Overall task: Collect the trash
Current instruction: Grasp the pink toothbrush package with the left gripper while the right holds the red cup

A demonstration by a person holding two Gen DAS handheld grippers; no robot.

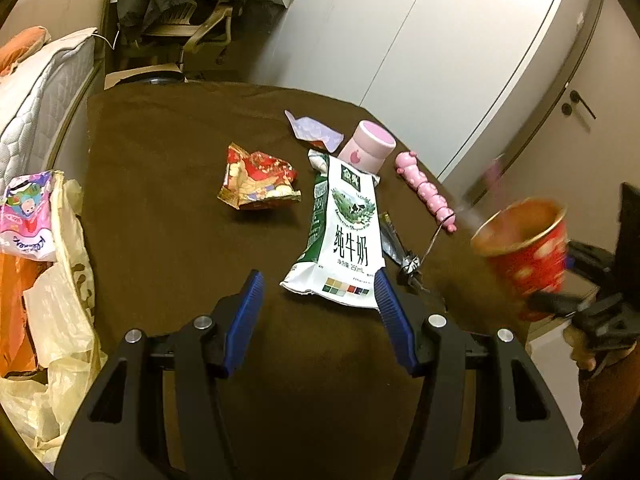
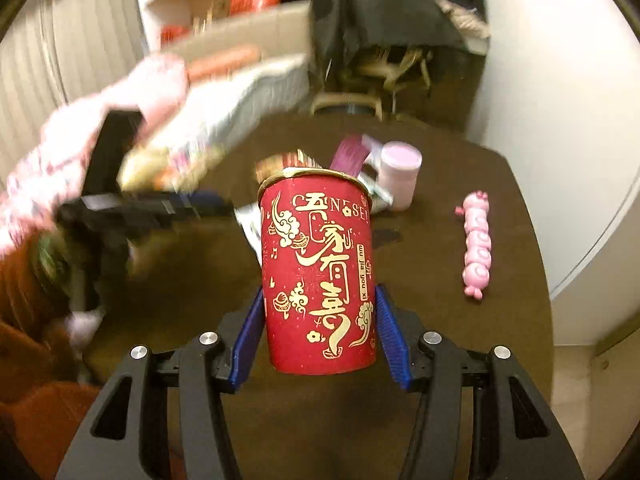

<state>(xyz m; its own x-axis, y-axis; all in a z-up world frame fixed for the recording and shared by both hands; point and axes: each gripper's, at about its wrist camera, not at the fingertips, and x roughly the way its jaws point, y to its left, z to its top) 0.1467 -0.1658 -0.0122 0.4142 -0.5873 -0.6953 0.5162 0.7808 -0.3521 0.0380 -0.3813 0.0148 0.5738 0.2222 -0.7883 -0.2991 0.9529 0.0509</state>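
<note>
My right gripper [image 2: 320, 312] is shut on a red paper cup [image 2: 318, 272] with gold lettering and holds it upright above the brown table; the cup also shows, blurred, at the right in the left wrist view [image 1: 526, 244]. My left gripper [image 1: 318, 288] is open and empty just short of a flattened white and green milk carton [image 1: 344, 232]. A crumpled red and gold wrapper [image 1: 256, 178], a purple wrapper [image 1: 314, 128] and a small dark sachet [image 1: 394, 246] lie on the table.
A pink lidded jar [image 1: 368, 146] and a pink caterpillar toy [image 1: 426, 190] stand at the table's [image 1: 160, 208] far right. A yellowish bag [image 1: 60, 300] with rubbish hangs at the left edge. A mattress [image 1: 44, 84] and a chair [image 1: 200, 28] lie beyond.
</note>
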